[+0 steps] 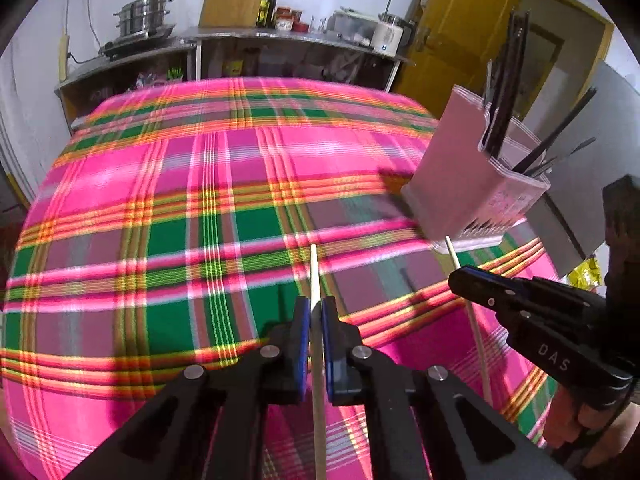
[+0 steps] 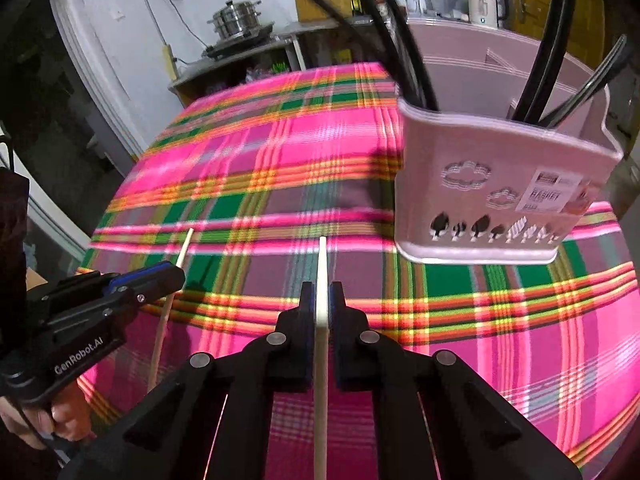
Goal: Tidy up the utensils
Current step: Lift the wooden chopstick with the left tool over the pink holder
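The left hand-held gripper was pinching a pale chopstick between its blue pads, the stick running up the lower centre of the left wrist view over the pink plaid tablecloth on the counter. At the lower right of that view, the right hand-held gripper was seen from the side, clamped on a second chopstick whose tip pointed toward the base of the pink utensil basket in the right of the frame.

The right wrist view showed the second chopstick head-on, pinched between the fingers of the right hand-held gripper. Only this view showed the basket front: cloud and tree cut-outs and a paper label. Dark utensils stood inside it. The left hand-held gripper appeared at the lower left, with its chopstick and "GenRobot.AI" lettering on its body.

A steel pot sat on a shelf at the upper left of the left wrist view.
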Demonstrator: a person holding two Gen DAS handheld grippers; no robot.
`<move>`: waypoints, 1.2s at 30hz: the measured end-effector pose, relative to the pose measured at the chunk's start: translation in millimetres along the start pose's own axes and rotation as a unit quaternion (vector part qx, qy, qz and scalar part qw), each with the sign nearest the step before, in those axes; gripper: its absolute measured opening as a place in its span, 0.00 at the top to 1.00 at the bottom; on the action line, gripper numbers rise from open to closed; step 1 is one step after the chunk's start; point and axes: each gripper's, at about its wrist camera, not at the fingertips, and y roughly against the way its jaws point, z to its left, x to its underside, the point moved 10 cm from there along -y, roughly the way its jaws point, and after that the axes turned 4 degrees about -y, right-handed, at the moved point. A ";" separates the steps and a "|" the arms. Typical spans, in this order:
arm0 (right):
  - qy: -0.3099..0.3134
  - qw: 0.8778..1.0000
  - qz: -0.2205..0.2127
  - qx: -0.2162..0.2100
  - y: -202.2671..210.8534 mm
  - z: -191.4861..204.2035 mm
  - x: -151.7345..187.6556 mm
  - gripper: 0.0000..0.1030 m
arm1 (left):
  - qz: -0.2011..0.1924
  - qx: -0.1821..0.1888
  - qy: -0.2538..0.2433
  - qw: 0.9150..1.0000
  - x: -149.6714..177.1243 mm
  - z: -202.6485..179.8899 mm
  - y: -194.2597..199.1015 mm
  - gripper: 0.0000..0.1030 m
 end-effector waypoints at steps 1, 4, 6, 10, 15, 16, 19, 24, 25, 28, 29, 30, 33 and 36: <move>-0.001 1.000 -0.006 -0.003 5.3 1.0 -2.8 0.93 | -0.007 0.001 -0.001 1.000 -4.3 -0.6 6.5 0.94; -0.003 1.000 -0.025 -0.011 23.5 3.1 -12.9 0.93 | -0.026 0.006 -0.004 1.000 -16.4 -3.9 24.4 0.94; -0.002 0.999 -0.036 -0.013 33.5 4.8 -17.9 0.93 | -0.039 0.009 -0.006 0.999 -24.7 -7.4 37.3 0.94; 0.002 0.998 -0.063 -0.019 59.9 9.8 -29.8 0.93 | -0.062 0.017 -0.010 0.998 -37.6 -13.6 58.4 0.94; 0.008 0.996 -0.087 -0.021 85.0 14.4 -39.1 0.93 | -0.085 0.023 -0.022 0.996 -50.6 -25.1 82.5 0.94; 0.009 0.996 -0.092 -0.021 89.8 14.6 -40.4 0.93 | -0.087 0.024 -0.024 0.996 -51.6 -27.1 84.8 0.94; 0.010 0.995 -0.102 -0.021 102.4 14.8 -42.1 0.93 | -0.092 0.026 -0.029 0.995 -54.2 -32.2 91.9 0.94; 0.013 0.993 -0.112 -0.021 114.5 15.7 -42.0 0.93 | -0.096 0.028 -0.033 0.994 -54.0 -39.3 99.3 0.94; 0.015 0.993 -0.112 -0.020 116.4 15.5 -41.0 0.93 | -0.096 0.029 -0.035 0.994 -53.5 -41.6 100.2 0.94; 0.013 0.994 -0.111 -0.018 118.7 13.6 -37.7 0.93 | -0.094 0.031 -0.037 0.994 -51.6 -45.1 100.8 0.94; 0.013 0.994 -0.111 -0.018 119.4 11.8 -36.8 0.93 | -0.093 0.032 -0.037 0.994 -51.0 -46.4 100.3 0.94; 0.012 0.994 -0.111 -0.018 120.7 10.9 -35.6 0.93 | -0.093 0.034 -0.037 0.994 -50.7 -46.8 100.5 0.94; 0.011 0.993 -0.114 -0.017 125.3 8.7 -34.7 0.93 | -0.091 0.038 -0.037 0.994 -50.7 -49.4 102.0 0.94; 0.012 0.993 -0.118 -0.016 130.3 8.3 -33.8 0.93 | -0.090 0.046 -0.035 0.994 -51.2 -53.0 103.4 0.94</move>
